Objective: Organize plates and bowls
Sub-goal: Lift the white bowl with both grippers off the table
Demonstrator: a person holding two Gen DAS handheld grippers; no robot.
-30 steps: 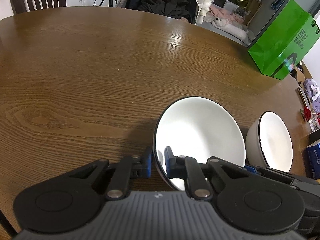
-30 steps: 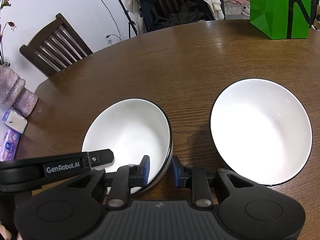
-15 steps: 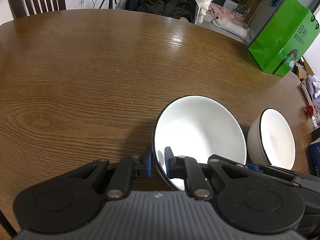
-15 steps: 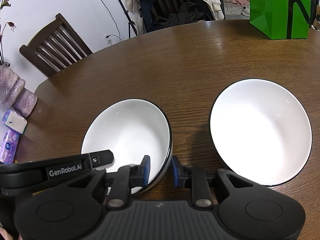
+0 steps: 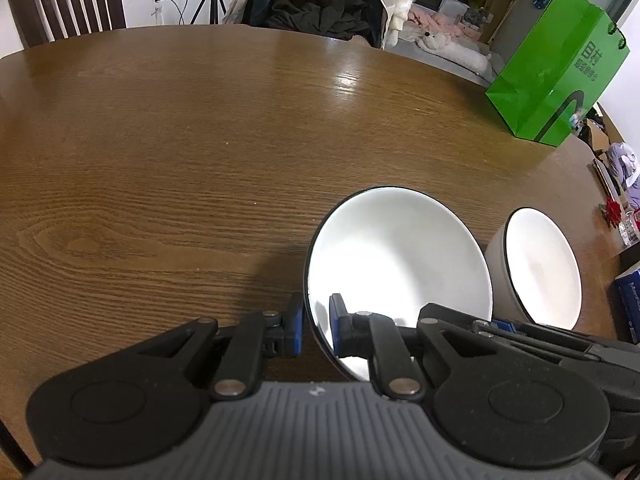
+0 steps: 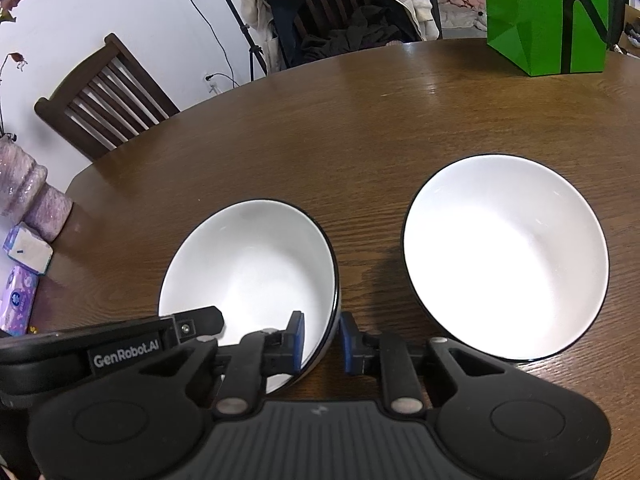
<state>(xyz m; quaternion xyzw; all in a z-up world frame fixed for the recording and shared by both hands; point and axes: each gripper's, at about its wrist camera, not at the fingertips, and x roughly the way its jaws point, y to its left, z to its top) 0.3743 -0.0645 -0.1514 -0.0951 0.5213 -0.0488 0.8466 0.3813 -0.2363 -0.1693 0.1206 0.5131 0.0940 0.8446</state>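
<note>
The left tongs [image 5: 316, 326] pinch the near left rim of a white bowl with a thin black edge [image 5: 400, 264], one blue pad outside the wall and the other inside it. The right tongs [image 6: 322, 342] straddle the right-hand rim of that same bowl [image 6: 248, 276], one blue pad inside and one outside; their jaws have just been closing with the rim between them, and whether both pads now press on the wall I cannot tell, since a sliver of gap seems to remain on the outer side. In the right wrist view the black body of the left tongs, lettered GenRobot.AI, reaches in from the left over the bowl's near edge.

This bowl sits upright on the brown wooden tabletop [image 5: 200, 140], close to its near edge. Just beside it to the right stands a second white bowl [image 6: 504, 256] of the same kind, upright, apart from the first with a strip of wood showing between them.

Further out, a green paper bag [image 6: 548, 16] stands on the far right of the tabletop. A dark wooden chair [image 6: 108, 100] stands past the far left edge, and another chair draped with clothes [image 6: 344, 12] beyond the far side. Tissue packs [image 6: 24, 264] lie at the left.
</note>
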